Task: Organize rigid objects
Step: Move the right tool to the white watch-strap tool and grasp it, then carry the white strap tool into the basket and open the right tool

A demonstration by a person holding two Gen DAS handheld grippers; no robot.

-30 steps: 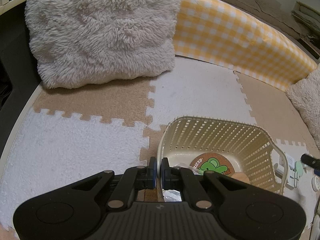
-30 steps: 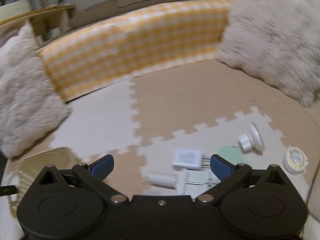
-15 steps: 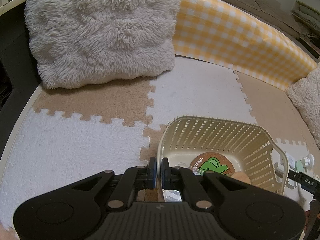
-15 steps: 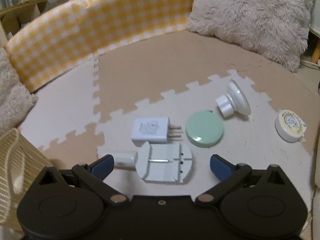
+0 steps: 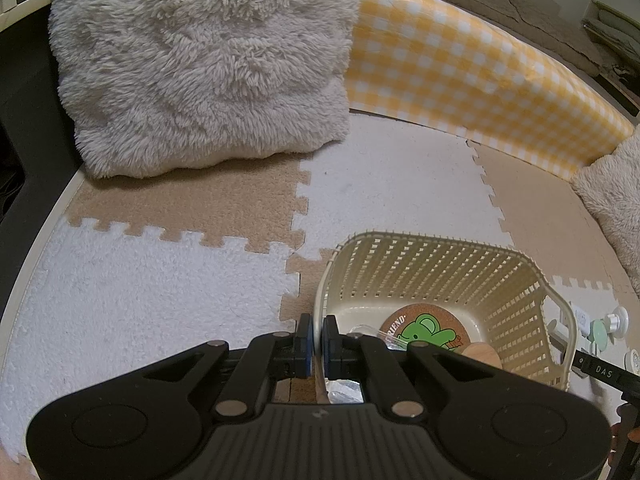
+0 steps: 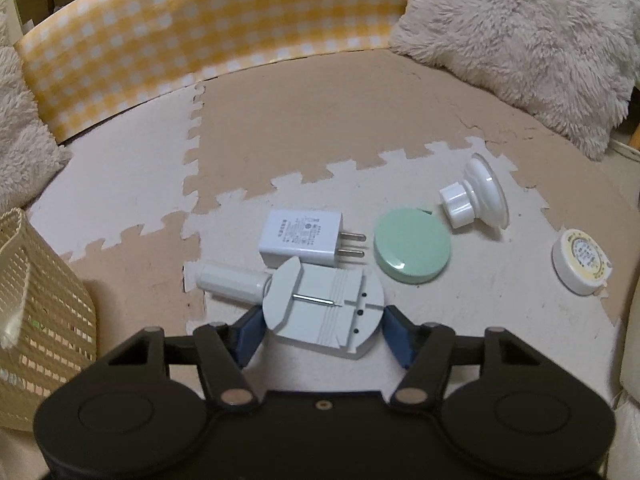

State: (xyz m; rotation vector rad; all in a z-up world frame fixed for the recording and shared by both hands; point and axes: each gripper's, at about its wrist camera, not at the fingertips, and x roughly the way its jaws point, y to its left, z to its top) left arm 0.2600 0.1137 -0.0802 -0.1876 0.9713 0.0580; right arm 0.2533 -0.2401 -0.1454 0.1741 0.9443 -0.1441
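Note:
My left gripper [image 5: 316, 338] is shut on the near rim of a cream slotted basket [image 5: 436, 276]. Inside lie a round cork coaster with a green bear [image 5: 426, 330], a wooden piece [image 5: 482, 354] and clear wrapping. My right gripper [image 6: 322, 330] is open, its blue pads on either side of a flat white tool with a cylindrical handle [image 6: 320, 306] lying on the mat; contact is unclear. Beyond it lie a white plug adapter [image 6: 302, 236], a mint green disc [image 6: 412, 246], a white suction cup [image 6: 476, 196] and a round white-and-yellow tape roll [image 6: 582, 260].
The floor is beige and white puzzle foam mat [image 5: 180, 280]. A yellow checked bumper [image 5: 472, 76] runs along the back. Fluffy cream cushions stand at the left [image 5: 200, 60] and at the right [image 6: 520, 40]. The basket's side shows at the left of the right wrist view [image 6: 36, 300].
My right gripper has swung right and down toward the loose items, and now straddles the white tool with its jaws narrower. The left gripper and basket have not moved.

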